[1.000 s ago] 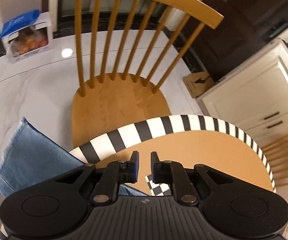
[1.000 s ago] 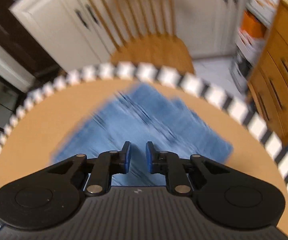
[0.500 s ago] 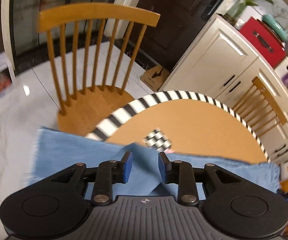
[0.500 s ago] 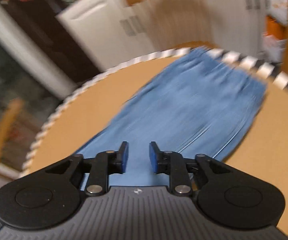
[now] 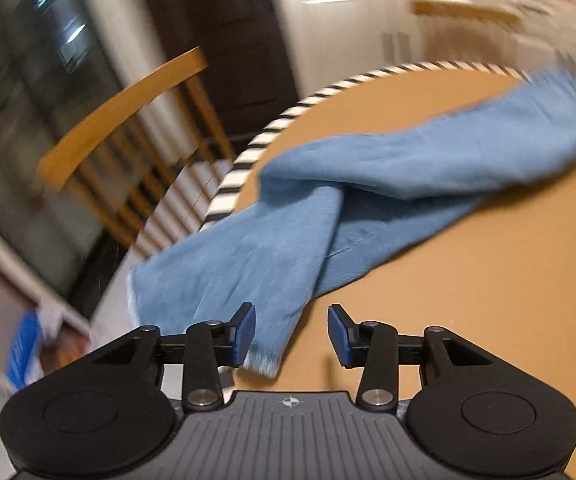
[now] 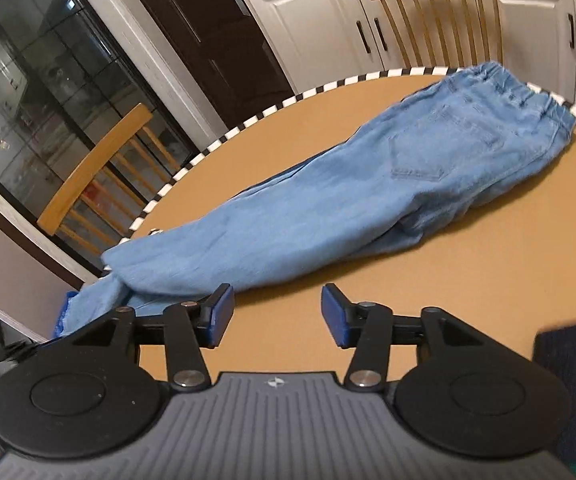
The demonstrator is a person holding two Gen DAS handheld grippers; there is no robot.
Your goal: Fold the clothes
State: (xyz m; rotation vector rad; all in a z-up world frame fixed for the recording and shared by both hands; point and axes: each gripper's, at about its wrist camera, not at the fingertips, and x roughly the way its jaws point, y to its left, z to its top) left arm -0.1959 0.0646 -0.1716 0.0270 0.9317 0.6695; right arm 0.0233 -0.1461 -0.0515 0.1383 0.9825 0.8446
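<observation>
A pair of light blue jeans (image 6: 328, 200) lies stretched across the round wooden table (image 6: 468, 288), folded lengthwise, waistband at the far right, leg ends hanging over the left rim. In the left wrist view the crossed legs of the jeans (image 5: 288, 248) reach toward me, a frayed hem just ahead of my left gripper (image 5: 291, 334). Its jaws are opening and the pads do not touch the cloth. My right gripper (image 6: 275, 315) hovers over bare tabletop beside the legs, jaws opening, nothing between them.
The table has a black-and-white striped rim (image 6: 216, 144). Wooden spindle-back chairs stand at the left (image 6: 96, 176) and the far side (image 6: 440, 20). White cabinets (image 6: 312, 28) and a dark glass door are behind. A dark object (image 6: 572, 364) sits at the lower right.
Both grippers went from nearly shut to open. The left view swung from the chair onto the jeans' legs on the table. The right gripper drew back, so the whole garment shows.
</observation>
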